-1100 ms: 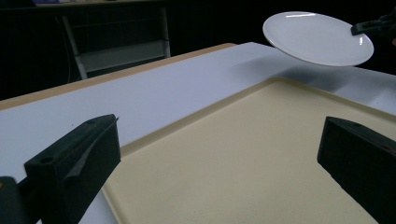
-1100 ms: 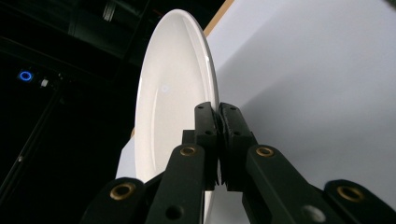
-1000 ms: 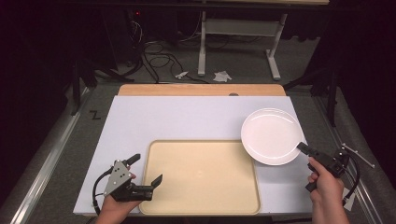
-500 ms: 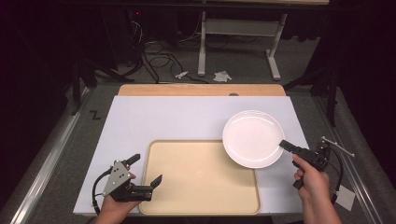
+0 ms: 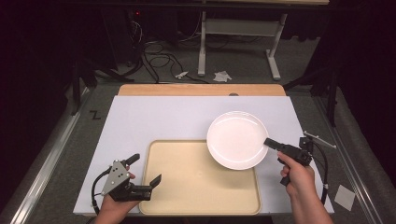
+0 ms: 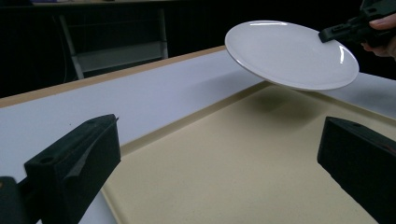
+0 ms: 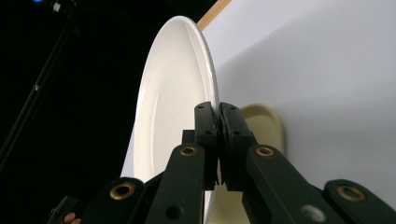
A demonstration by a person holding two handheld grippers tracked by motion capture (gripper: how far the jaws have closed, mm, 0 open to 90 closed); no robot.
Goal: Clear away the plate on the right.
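A round white plate point(image 5: 237, 139) hangs in the air over the far right corner of a beige tray point(image 5: 187, 186). My right gripper point(image 5: 267, 142) is shut on the plate's right rim. The right gripper view looks along the plate point(image 7: 173, 107) edge-on, with the rim pinched between the two jaws of the right gripper point(image 7: 218, 116). My left gripper point(image 5: 144, 169) rests at the tray's near left corner, open, with nothing between its fingers. From the left gripper view the plate point(image 6: 289, 53) floats tilted above the tray point(image 6: 243, 163).
The tray lies on a white board point(image 5: 154, 121) over a wooden tabletop point(image 5: 201, 89). Behind the table are a metal desk frame point(image 5: 238, 37), cables and crumpled paper on the floor. A small white square point(image 5: 344, 196) lies off the table's right side.
My right gripper has carried the plate leftward, from the board's right part to over the tray's far right corner. The left gripper has stayed put.
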